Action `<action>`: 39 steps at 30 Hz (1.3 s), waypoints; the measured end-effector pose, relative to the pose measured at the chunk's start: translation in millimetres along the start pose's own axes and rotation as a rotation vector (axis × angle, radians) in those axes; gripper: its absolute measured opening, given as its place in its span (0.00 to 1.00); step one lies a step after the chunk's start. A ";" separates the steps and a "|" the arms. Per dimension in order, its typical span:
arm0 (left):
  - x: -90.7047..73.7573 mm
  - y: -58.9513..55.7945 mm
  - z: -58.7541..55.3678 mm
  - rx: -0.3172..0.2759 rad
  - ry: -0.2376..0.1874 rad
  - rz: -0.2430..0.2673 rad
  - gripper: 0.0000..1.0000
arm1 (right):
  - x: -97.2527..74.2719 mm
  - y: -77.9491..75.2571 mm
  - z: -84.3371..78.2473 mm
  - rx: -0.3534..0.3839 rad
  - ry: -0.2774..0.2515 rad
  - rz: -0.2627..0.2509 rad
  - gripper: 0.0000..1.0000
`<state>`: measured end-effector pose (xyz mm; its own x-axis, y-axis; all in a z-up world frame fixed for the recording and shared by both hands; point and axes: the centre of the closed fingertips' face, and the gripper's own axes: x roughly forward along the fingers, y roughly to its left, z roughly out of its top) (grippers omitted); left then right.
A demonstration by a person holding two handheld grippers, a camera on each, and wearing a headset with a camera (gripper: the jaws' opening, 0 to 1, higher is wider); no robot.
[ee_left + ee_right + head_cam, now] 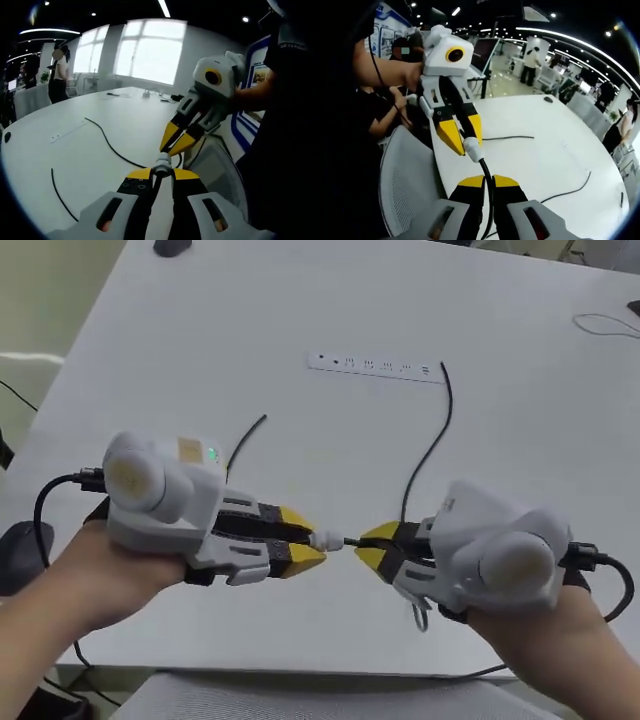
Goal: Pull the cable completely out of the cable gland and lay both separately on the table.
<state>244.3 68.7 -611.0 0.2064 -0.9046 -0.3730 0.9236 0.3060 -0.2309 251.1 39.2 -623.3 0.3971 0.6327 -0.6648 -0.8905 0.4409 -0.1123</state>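
Cable gland (pixel 326 539), small, white plastic: clamped at the yellow tips of the left gripper (pixel 304 538), held in the air above the near edge of the white worktop (pixel 300 300). In the left gripper view the gland (pixel 161 164) sits at the very tip of that gripper (pixel 162 174), jaws drawn narrow onto it.

Black cable (pixel 350 541), thin, round: a short bare stretch runs out of the gland's nose and straight into the right gripper (pixel 366 543), tip to tip with the left one. In the right gripper view the cable (pixel 487 176) passes down between that gripper's (pixel 488 181) yellow-tipped jaws, which are closed narrow on it; the gland (pixel 472 147) shows just beyond, in the opposing jaws. Cable and gland are joined, both off the worktop. Past the right gripper the cable curves away across the worktop toward the far edge.

Power strip (pixel 375 366), long, white, flat: lies parallel to the far edge, at mid-width, its right end just beside the cable's far end.

Second black cable (pixel 245 440), short, loose: lies on the worktop left of centre, well apart from the first.

Mesh chair (pixel 405 185), grey, perforated back: at the near edge, under the grippers.

Hands: one behind each gripper, at the near corners of the head view.
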 end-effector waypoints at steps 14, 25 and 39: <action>0.7 1.9 6.0 -0.008 -0.023 0.004 0.14 | -10.3 -24.9 -24.4 0.144 -0.005 -0.080 0.00; 2.6 0.1 7.4 -0.006 -0.022 0.001 0.14 | -16.3 -44.6 -52.5 0.365 -0.030 -0.143 0.00; 7.6 -2.8 3.4 -0.018 -0.016 -0.005 0.14 | -21.6 -63.9 -102.4 0.605 0.005 -0.240 0.00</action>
<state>244.4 59.9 -610.1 0.2066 -0.9109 -0.3572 0.9187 0.3062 -0.2494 276.7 -67.8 -677.3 0.5671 0.4695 -0.6767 -0.4944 0.8512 0.1763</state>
